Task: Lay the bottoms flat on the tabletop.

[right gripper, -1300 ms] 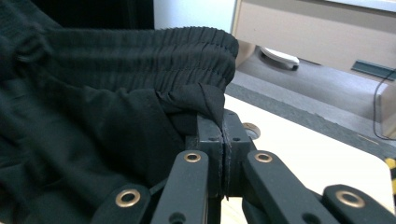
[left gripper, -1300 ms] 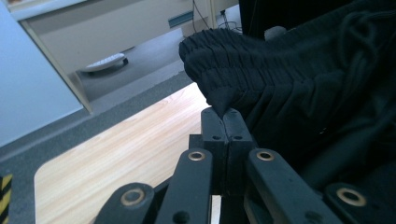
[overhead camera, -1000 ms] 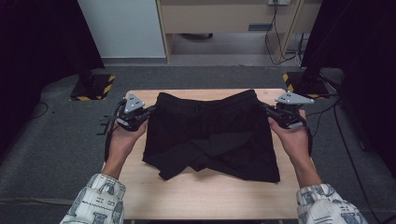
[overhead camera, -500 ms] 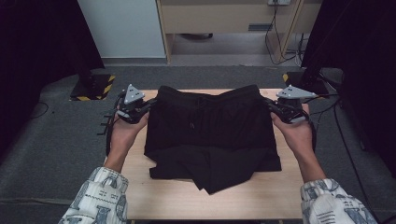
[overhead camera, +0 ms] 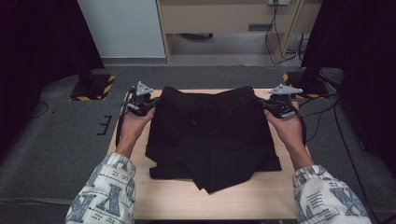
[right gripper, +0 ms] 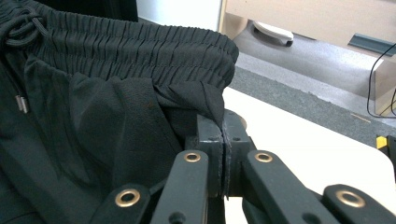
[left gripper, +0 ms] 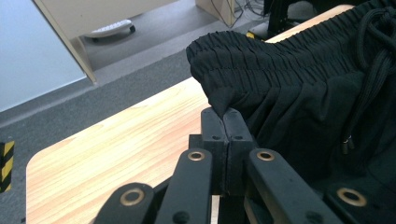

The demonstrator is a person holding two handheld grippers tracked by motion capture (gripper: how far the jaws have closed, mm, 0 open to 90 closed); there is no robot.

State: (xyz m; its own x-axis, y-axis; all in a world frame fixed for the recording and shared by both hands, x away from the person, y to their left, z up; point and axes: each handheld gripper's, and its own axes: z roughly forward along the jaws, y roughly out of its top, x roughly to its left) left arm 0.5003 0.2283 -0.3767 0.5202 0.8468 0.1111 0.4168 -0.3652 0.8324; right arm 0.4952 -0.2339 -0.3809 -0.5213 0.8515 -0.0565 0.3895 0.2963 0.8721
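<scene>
since both tongs are clenched on fabric, the black shorts (overhead camera: 211, 135) are pinned at the two ends of the waistband: left tongs (overhead camera: 145, 105) on the left corner, right tongs (overhead camera: 272, 106) on the right corner. in the left gripper view the jaws are pressed together with a small peak of cloth nipped at their tips, just under the elastic waistband (left gripper: 280, 60). same in the right gripper view, where a fold below the waistband (right gripper: 154, 51) is caught between the closed jaws

shorts lie on the wooden table (overhead camera: 243, 200), waistband at the far edge, legs trailing toward the person. the drawstring (left gripper: 369, 88) hangs near the middle, so that looks like the front, facing up. legs near the front edge are bunched and overlapping, not flat

my read on the hold: gripping the corners wide apart keeps the waistband taut and straight, so the garment can be lifted or dragged as one sheet. the waistband edge looks slightly raised off the table at both ends, which fits a lift-and-spread or a fold over the legs. risk: both bites are thin, on a pinch of cloth rather than the thick elastic, so a hard pull could slip one side
</scene>
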